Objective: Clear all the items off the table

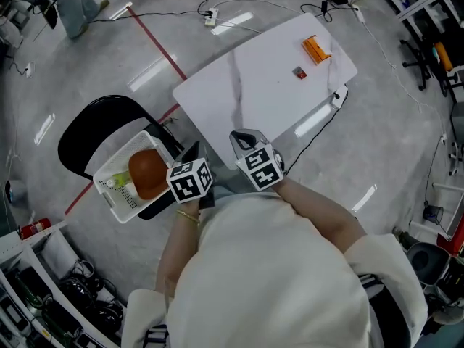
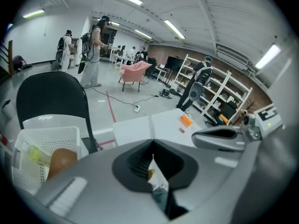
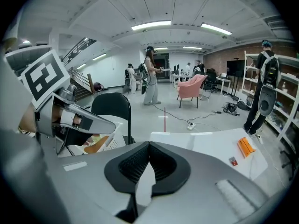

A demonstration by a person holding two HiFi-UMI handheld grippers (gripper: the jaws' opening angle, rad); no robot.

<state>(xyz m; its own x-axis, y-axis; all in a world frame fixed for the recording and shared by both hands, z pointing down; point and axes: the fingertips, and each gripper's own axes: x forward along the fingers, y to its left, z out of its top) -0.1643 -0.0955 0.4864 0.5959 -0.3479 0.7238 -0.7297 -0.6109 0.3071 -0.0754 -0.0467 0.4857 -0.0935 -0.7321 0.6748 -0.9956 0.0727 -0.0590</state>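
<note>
Closest in, the left gripper (image 1: 193, 152) and the right gripper (image 1: 243, 137) sit side by side in front of the person's pale top, each with its marker cube. Both point down and away. The left gripper's jaws are pressed together with nothing between them, and so are the right gripper's.

Just to the left, a white basket (image 1: 109, 196) rests on a black chair (image 1: 90, 133). It holds a round brown thing (image 1: 148, 172) and a yellow-green thing (image 1: 116, 183).

Ahead stands the white table (image 1: 246, 93), its near part bare. On its far end lie an orange block (image 1: 316, 49) and, near it, a small red piece (image 1: 299, 72). They are well apart from both grippers.

Beyond, a red line (image 1: 156, 40) crosses the grey floor and a power strip (image 1: 211, 18) trails its cables.
</note>
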